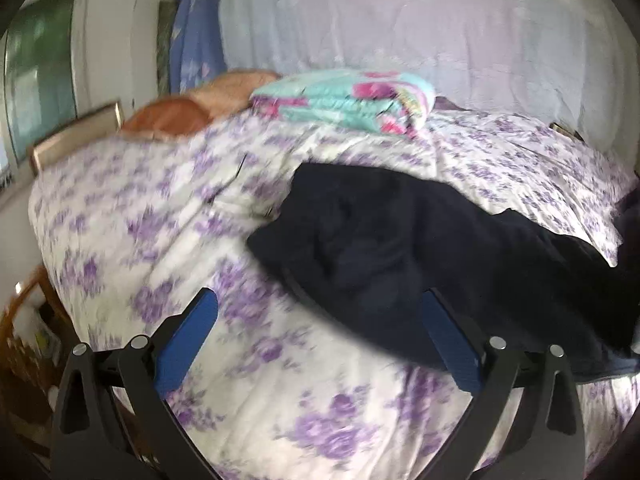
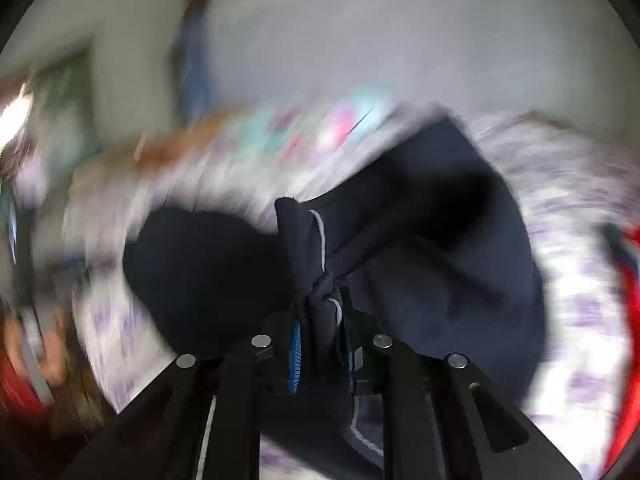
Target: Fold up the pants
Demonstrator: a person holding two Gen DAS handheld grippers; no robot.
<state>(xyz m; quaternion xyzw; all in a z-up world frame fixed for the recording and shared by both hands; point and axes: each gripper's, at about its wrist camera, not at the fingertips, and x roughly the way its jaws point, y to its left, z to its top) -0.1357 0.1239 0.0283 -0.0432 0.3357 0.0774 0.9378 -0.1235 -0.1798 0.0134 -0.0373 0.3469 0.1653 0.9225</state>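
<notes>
Pants: dark navy pants (image 1: 400, 248) lie crumpled on the bed, filling the centre and right of the left wrist view; in the right wrist view the pants (image 2: 440, 248) spread from the lower middle up toward the upper right, with a thin pale stripe along one seam.
Left gripper: the left gripper (image 1: 320, 300) stands wide apart, holding nothing, low in the frame; its right blue finger (image 1: 444, 332) overlaps the near edge of the pants.
Right gripper: the right gripper (image 2: 320, 320) is pinched tight on a bunched fold of the pants, at the lower middle of a heavily blurred frame.
Bed: a white bedspread (image 1: 140, 220) with purple flowers covers it.
Blanket: a folded turquoise and pink blanket (image 1: 344, 98) sits above centre, apart from the pants.
Pillows: orange pillows (image 1: 200, 108) lie to the blanket's left.
</notes>
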